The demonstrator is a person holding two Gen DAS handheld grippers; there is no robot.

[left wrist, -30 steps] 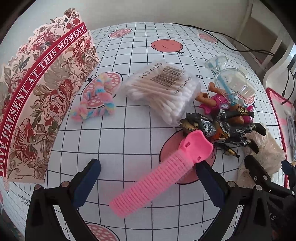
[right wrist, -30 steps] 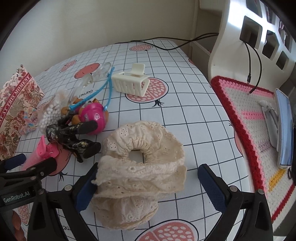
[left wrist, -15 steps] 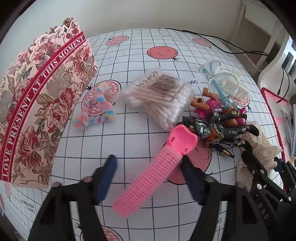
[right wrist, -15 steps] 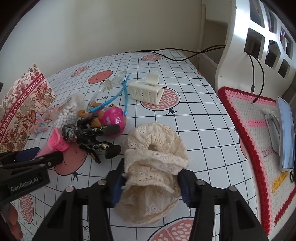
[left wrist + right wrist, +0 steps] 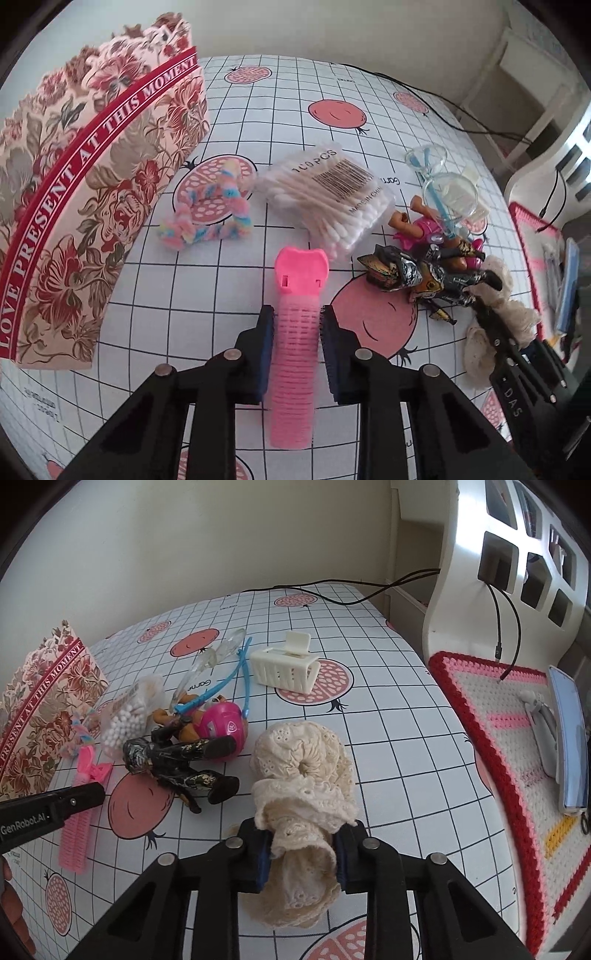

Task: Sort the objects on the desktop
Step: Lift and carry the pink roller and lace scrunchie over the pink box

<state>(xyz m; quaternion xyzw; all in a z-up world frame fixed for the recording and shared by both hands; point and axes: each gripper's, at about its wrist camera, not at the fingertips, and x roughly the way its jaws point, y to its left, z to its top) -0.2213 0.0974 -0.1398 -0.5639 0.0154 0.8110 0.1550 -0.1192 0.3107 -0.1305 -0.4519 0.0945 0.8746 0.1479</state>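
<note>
Both claws are busy here. The left gripper (image 5: pixel 297 328) is clamped tight on the pink hair roller clip (image 5: pixel 297 332), pads pressed against its ribbed sides around mid-length, with the flat pink end sticking out ahead over the gridded tablecloth (image 5: pixel 207 295). The right gripper (image 5: pixel 301 845) is squeezed onto the cream lace scrunchie (image 5: pixel 303 771), bunching the near edge between its pads while the rest flops on the cloth. Just past the roller sits the bag of cotton swabs (image 5: pixel 328 199), the rainbow hair tie (image 5: pixel 210 218) near the floral gift bag (image 5: pixel 85 184), and the dark action figure (image 5: pixel 424 277) piled against the pink doll (image 5: pixel 424 229). A white claw clip (image 5: pixel 288 664) sits farther back.
</note>
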